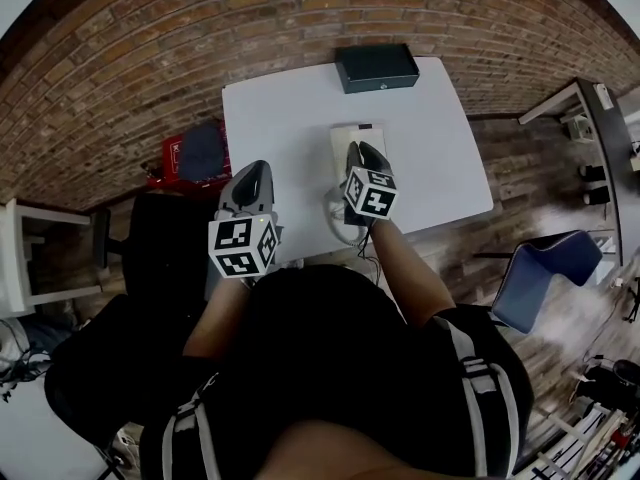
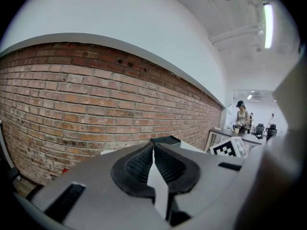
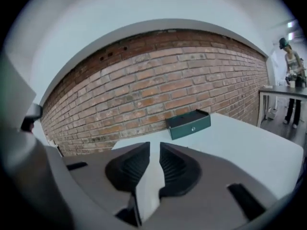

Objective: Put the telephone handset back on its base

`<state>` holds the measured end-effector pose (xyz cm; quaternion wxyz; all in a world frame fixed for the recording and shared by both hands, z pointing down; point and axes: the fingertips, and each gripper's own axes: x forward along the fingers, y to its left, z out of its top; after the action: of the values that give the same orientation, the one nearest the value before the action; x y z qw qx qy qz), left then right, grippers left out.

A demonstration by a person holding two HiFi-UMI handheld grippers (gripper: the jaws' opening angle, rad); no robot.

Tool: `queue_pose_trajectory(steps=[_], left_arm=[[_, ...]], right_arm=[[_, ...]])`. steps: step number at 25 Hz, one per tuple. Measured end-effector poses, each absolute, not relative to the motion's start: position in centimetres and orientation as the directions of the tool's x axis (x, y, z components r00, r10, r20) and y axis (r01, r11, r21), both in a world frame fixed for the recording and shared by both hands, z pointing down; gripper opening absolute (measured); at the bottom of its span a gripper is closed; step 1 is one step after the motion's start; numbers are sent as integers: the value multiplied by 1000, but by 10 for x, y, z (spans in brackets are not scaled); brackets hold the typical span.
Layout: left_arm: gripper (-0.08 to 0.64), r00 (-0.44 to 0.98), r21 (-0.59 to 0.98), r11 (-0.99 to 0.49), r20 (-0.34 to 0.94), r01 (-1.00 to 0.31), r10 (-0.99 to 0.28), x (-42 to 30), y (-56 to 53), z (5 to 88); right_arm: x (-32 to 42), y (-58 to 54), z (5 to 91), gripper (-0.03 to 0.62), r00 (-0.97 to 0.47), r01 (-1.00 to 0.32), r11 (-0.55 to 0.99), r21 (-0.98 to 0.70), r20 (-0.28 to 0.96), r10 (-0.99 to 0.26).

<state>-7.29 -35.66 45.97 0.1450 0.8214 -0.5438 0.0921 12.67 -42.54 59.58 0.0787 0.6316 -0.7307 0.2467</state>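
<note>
Between my right fingers (image 3: 130,169) runs only a narrow slit, with nothing in it but a strip of the white table (image 3: 230,143) behind. The ribbed pads do not meet and press on nothing. My left fingers (image 2: 140,164) have their tips together, and nothing is caught between them either.

In the head view my right gripper (image 1: 364,154) sits just right of centre, over the telephone (image 1: 343,140). It is a pale oblong on the table, and my gripper and its marker cube (image 1: 371,194) cover its lower part. I cannot tell whether the handset lies on its base. A thin cord (image 1: 334,218) curls from the phone towards the table's lower edge. My left gripper (image 1: 256,174) hangs left of centre, over the table's lower left part, apart from the phone.

At the top of the table, near the brick wall (image 1: 150,58), lies a dark green box (image 1: 376,67); it also shows mid-frame in the right gripper view, beyond my fingertips. Left of the table is a red thing (image 1: 172,158) with a dark bundle on it. A blue chair (image 1: 545,273) stands at the right of the head view. A person (image 3: 292,75) stands at the far right of the right gripper view.
</note>
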Motion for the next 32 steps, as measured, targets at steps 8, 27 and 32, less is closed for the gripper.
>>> queue_pose_trajectory(steps=[8, 27, 32], left_arm=[[9, 472, 146, -449, 290, -882, -832, -43, -368, 454], [9, 579, 153, -560, 282, -814, -765, 3, -373, 452], [9, 584, 151, -566, 281, -810, -762, 7, -371, 451]], right_arm=[[151, -407, 484, 0, -178, -958, 127, -257, 187, -966], [178, -353, 430, -2, -104, -989, 98, -111, 49, -993], [177, -349, 429, -3, -121, -987, 115, -110, 49, -992]])
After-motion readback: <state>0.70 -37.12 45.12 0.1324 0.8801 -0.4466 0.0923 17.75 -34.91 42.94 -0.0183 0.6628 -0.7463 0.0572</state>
